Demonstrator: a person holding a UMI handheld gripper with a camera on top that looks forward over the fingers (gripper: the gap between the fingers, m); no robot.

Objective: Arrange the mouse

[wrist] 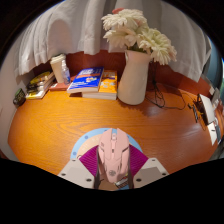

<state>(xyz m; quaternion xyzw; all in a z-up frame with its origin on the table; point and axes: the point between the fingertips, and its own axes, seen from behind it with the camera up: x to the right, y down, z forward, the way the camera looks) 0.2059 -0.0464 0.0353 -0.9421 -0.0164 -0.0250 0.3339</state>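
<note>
Pink mouse (115, 155) between gripper (113, 172) fingers

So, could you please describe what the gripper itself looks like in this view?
The gripper has two pale grey fingers with angular, blocky outer shells. Each carries a magenta pad with a ribbed texture on its inner face. No cables, markings or sleeve are visible in this view.

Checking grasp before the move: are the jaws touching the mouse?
Touching. The gripper view shows the gripper with both pink pads pressed against the sides of the mouse, no gap visible, above the wooden table.
</note>
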